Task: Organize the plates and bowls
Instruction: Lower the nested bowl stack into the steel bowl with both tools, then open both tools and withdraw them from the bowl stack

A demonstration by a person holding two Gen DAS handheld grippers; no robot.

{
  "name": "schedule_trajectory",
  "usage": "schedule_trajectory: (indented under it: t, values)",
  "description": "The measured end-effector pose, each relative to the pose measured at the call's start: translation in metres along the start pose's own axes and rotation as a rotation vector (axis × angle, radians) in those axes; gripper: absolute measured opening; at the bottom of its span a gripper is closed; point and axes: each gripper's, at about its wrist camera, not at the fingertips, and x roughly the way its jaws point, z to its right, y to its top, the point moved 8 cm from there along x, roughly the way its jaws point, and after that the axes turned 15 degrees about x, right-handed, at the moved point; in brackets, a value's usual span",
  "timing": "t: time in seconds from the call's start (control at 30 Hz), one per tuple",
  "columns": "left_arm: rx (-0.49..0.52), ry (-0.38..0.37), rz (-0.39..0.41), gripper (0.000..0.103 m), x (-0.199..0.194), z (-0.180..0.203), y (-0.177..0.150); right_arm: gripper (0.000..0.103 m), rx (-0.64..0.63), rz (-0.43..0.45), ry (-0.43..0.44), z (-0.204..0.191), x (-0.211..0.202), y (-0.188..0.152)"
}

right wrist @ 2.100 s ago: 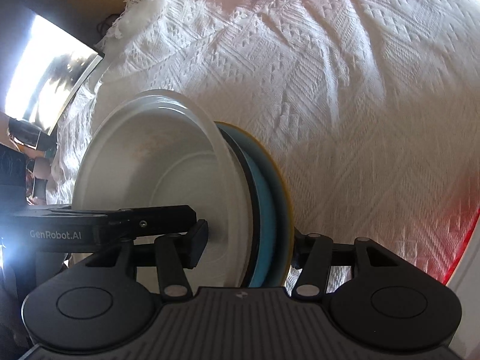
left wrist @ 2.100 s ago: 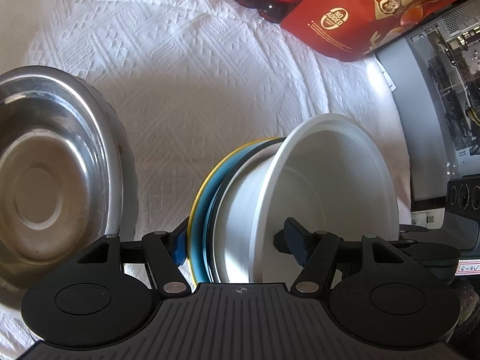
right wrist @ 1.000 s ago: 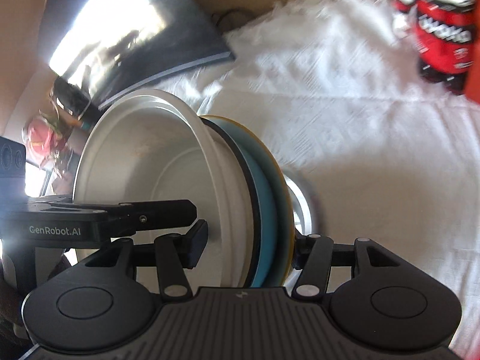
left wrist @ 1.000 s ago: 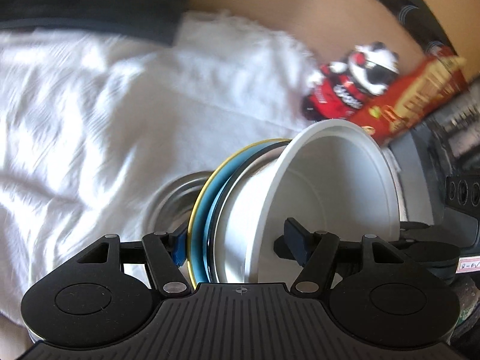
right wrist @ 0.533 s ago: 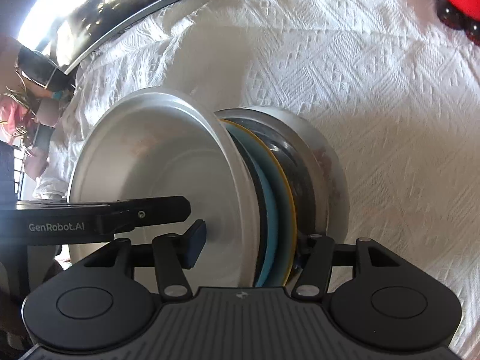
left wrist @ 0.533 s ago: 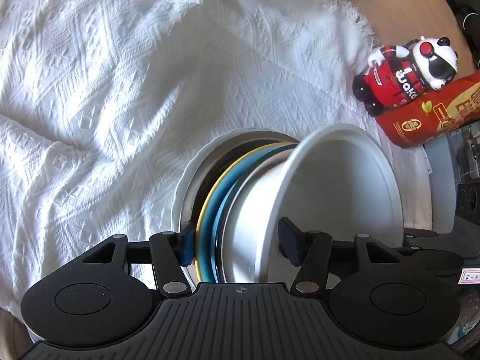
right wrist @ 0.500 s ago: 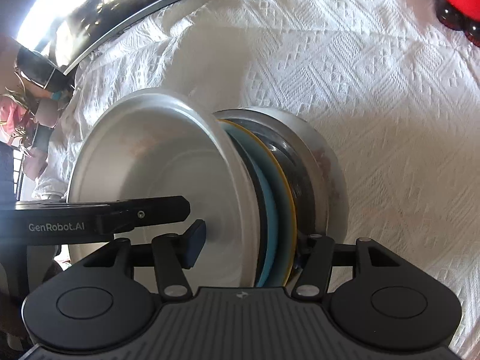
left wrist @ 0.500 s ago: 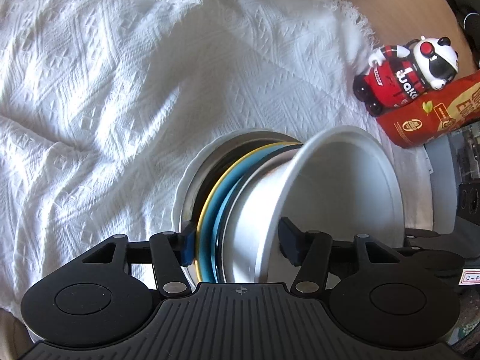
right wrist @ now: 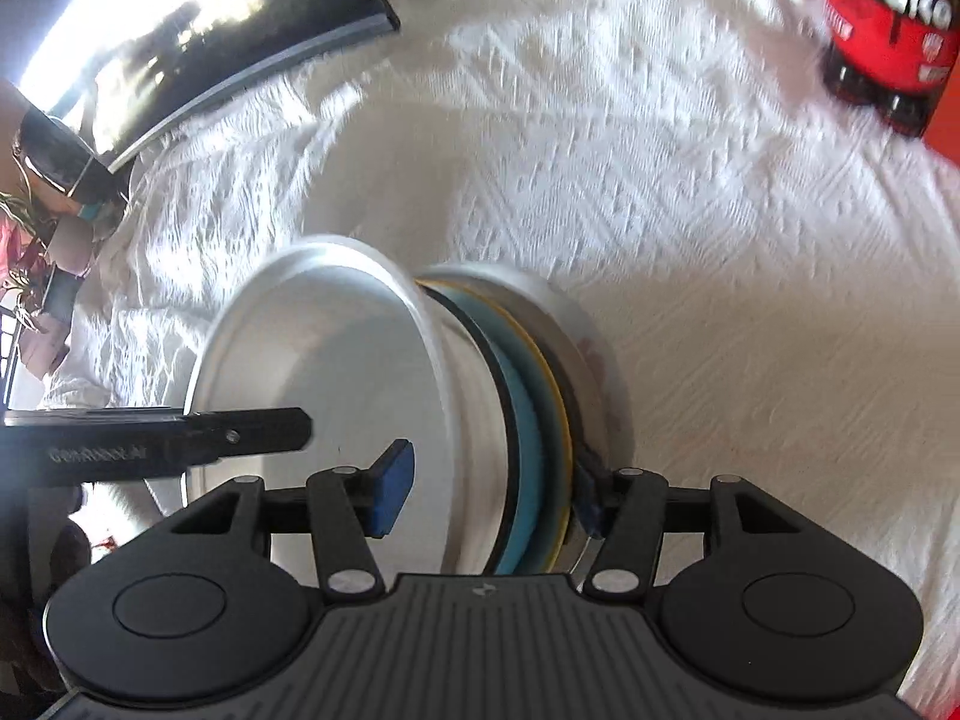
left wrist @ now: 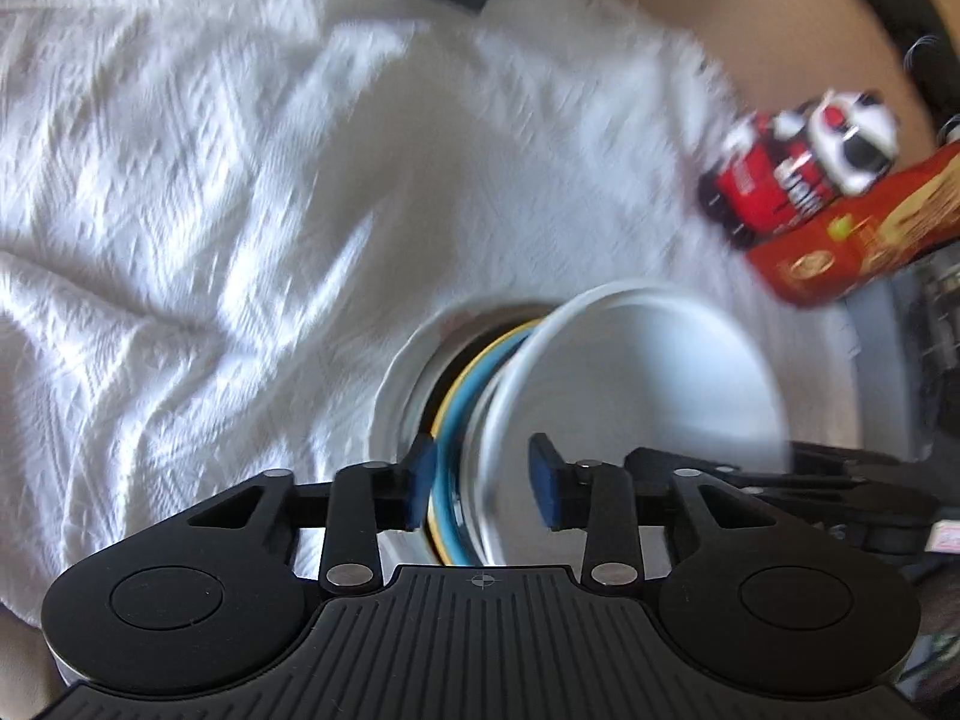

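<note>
A white textured cloth covers the whole surface and fills most of both wrist views, rumpled into folds at the left side of the left view. On it sits a steel bowl, and inside that bowl rests a nested stack: a white bowl uppermost, a blue plate and a yellow plate beneath it, their rims showing edge-on as thin bands. From the right wrist view the same white bowl faces left, with the blue plate behind it and the steel bowl outermost.

The left gripper straddles the stack's edge, its jaws closing; one blue pad lies against the yellow plate's rim, the other stands inside the white bowl, apart from its wall. The right gripper clamps the opposite edge, one pad inside the white bowl and the other behind the plates.

Near the cloth's far corner stands a red panda-shaped bottle, touching a red carton. A dark glossy panel lies at the cloth's far-left edge in the right view.
</note>
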Motion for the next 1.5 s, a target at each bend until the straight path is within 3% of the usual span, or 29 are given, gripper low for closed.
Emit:
schedule_trajectory:
  t: [0.1, 0.17, 0.37, 0.6, 0.7, 0.83, 0.97, 1.07, 1.2, 1.33, 1.5]
  values:
    - [0.009, -0.02, 0.054, 0.033, -0.018, 0.005, 0.012, 0.056, -0.037, 0.071, -0.017, -0.003, -0.013, 0.007]
    - [0.021, -0.031, 0.06, 0.033, -0.023, 0.01, 0.015, 0.056, -0.019, 0.056, 0.042, -0.008, -0.019, 0.006]
    - [0.017, -0.036, 0.058, 0.034, -0.02, 0.015, 0.015, 0.057, -0.051, 0.099, 0.025, -0.017, -0.024, -0.001]
    - [0.02, -0.042, 0.077, 0.034, -0.026, 0.022, 0.023, 0.056, -0.015, 0.088, 0.079, -0.007, -0.028, -0.006]
    - [0.024, -0.003, 0.087, 0.027, -0.027, 0.023, 0.024, 0.056, -0.02, 0.102, 0.095, -0.005, -0.033, -0.009]
    - [0.067, 0.114, 0.148, 0.026, -0.041, 0.027, 0.029, 0.056, -0.031, 0.163, 0.083, 0.001, -0.048, -0.009]
    - [0.094, 0.111, 0.236, 0.026, -0.061, 0.047, 0.038, 0.056, -0.015, 0.263, 0.062, 0.021, -0.074, -0.003]
    - [0.144, 0.072, 0.284, 0.026, -0.067, 0.076, 0.046, 0.056, 0.02, 0.359, 0.009, 0.049, -0.099, 0.001]
    - [0.227, -0.011, 0.274, 0.026, -0.052, 0.125, 0.05, 0.056, 0.084, 0.491, -0.101, 0.098, -0.131, 0.002]
    - [0.321, -0.089, 0.169, 0.026, -0.008, 0.182, 0.04, 0.057, 0.161, 0.605, -0.263, 0.16, -0.161, -0.01]
    - [0.442, -0.173, 0.021, 0.026, 0.054, 0.251, 0.019, 0.062, 0.267, 0.646, -0.396, 0.233, -0.185, -0.044]
